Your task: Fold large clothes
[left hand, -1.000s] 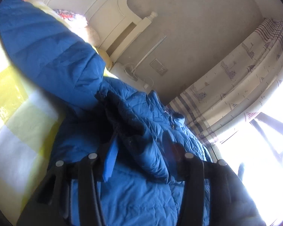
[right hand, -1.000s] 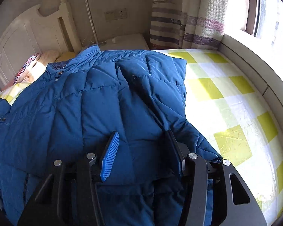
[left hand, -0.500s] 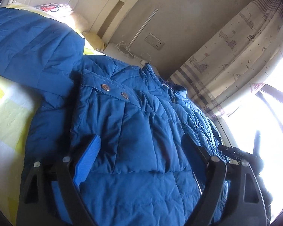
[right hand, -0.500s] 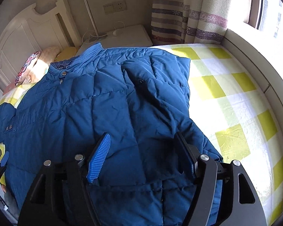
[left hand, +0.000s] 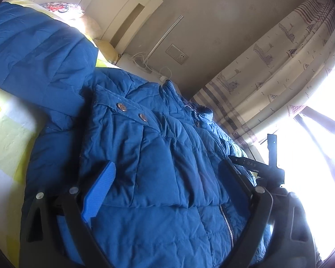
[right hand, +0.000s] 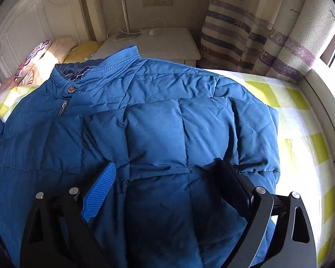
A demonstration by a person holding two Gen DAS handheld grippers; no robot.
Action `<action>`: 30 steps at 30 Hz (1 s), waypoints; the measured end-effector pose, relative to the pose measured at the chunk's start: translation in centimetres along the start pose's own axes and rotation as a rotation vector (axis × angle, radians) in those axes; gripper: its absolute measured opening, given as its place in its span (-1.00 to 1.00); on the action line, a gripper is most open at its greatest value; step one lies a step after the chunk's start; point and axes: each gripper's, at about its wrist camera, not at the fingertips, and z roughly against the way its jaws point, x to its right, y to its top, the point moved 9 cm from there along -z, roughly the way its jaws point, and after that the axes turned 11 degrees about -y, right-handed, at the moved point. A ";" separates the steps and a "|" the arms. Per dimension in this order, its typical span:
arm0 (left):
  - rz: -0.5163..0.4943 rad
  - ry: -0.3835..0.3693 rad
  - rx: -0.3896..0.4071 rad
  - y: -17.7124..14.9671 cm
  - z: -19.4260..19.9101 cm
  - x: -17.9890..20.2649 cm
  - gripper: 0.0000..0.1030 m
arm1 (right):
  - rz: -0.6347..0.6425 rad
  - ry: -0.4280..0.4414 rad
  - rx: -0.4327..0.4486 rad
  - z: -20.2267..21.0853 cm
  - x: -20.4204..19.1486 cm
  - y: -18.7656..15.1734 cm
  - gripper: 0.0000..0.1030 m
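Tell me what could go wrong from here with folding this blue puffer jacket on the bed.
The jacket is thick and puffy, so the folded-in sleeve may spring back now that both tools have just been opening and grip nothing. The other sleeve lies spread over the checked bedsheet, so the fold could end up lopsided.

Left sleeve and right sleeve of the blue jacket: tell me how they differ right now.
The left sleeve sticks out sideways from the jacket across the checked sheet, cuff out of frame. The right sleeve is folded in over the front, its cuff end near the right gripper. The left lies smooth and straight; the right bunches at the shoulder. Both are the same quilted blue.
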 end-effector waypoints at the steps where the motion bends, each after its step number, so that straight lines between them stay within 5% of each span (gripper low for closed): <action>1: -0.001 0.002 -0.001 0.0 0.0 0.0 0.79 | -0.028 -0.011 0.045 0.5 0.7 0.9 0.73; 4: -0.001 0.000 0.000 0.1 0.0 0.1 0.80 | -0.167 -0.070 0.102 -0.2 4.2 2.9 0.74; 7: 0.002 -0.006 0.000 0.1 0.0 0.0 0.80 | -0.198 -0.009 -0.031 -3.9 4.7 2.4 0.84; 10: 0.005 -0.012 0.004 0.1 0.0 -0.1 0.81 | -0.147 -0.102 -0.089 -3.4 4.5 2.9 0.83; 12: 0.006 -0.014 0.005 0.1 0.0 -0.1 0.81 | -0.199 -0.177 -0.041 -1.0 4.4 3.2 0.83; 13: 0.005 -0.013 0.004 0.1 0.0 -0.1 0.81 | -0.212 -0.129 0.014 0.5 3.1 3.4 0.84; 16: 0.006 -0.016 0.005 0.1 0.1 -0.1 0.81 | -0.022 0.015 0.053 2.1 -4.1 1.9 0.88; 18: 0.011 -0.019 0.007 0.1 0.2 -0.2 0.81 | 0.152 -0.044 0.040 0.8 -7.6 -0.3 0.89; 22: 0.017 -0.027 0.010 0.1 0.3 -0.3 0.81 | 0.008 -0.103 0.019 2.4 -5.3 0.1 0.86; 24: 0.015 -0.024 0.008 0.1 0.2 -0.3 0.81 | -0.082 -0.043 0.123 6.0 -5.2 0.4 0.86; 26: 0.013 -0.023 0.007 0.2 0.2 -0.3 0.82 | -0.009 0.061 0.169 8.1 -7.7 -0.7 0.87; 28: 0.014 -0.024 0.008 0.2 0.2 -0.2 0.82 | 0.192 0.116 0.094 7.1 -11.8 -3.6 0.90; 30: 0.016 -0.026 0.008 0.2 0.2 -0.2 0.82 | 0.282 0.087 0.076 5.3 -13.6 -5.3 0.91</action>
